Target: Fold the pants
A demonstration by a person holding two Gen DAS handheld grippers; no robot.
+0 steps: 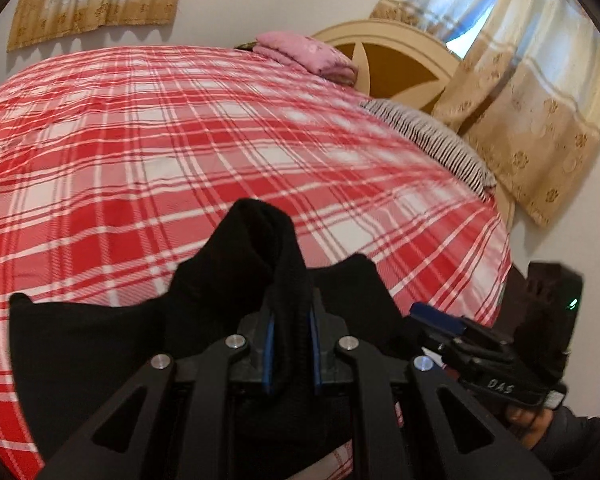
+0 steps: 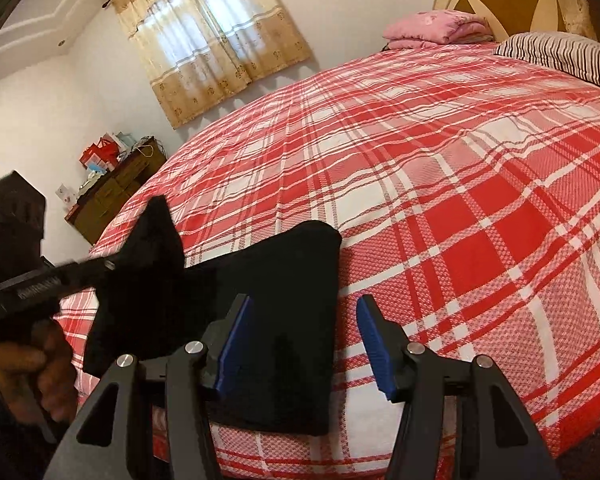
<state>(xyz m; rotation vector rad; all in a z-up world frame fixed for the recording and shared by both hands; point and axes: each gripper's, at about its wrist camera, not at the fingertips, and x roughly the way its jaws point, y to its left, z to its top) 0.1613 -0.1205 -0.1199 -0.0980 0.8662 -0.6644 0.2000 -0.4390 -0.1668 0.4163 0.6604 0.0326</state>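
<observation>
The black pants (image 2: 268,320) are lying at the near edge of the bed (image 2: 460,208), at 6 o'clock in the right wrist view, with one bunched end being lifted at 9 o'clock; that end is being pinched by the left hand-held gripper (image 1: 291,344), its blue pads pressed onto a ridge of cloth, probably so a fold can be carried over; the right hand-held gripper (image 2: 304,344) is being held spread and empty above the flat part, likely ready to pin or take a corner; no containers are being shown clearly, only clutter on a dresser (image 2: 112,196) at 9 o'clock.
</observation>
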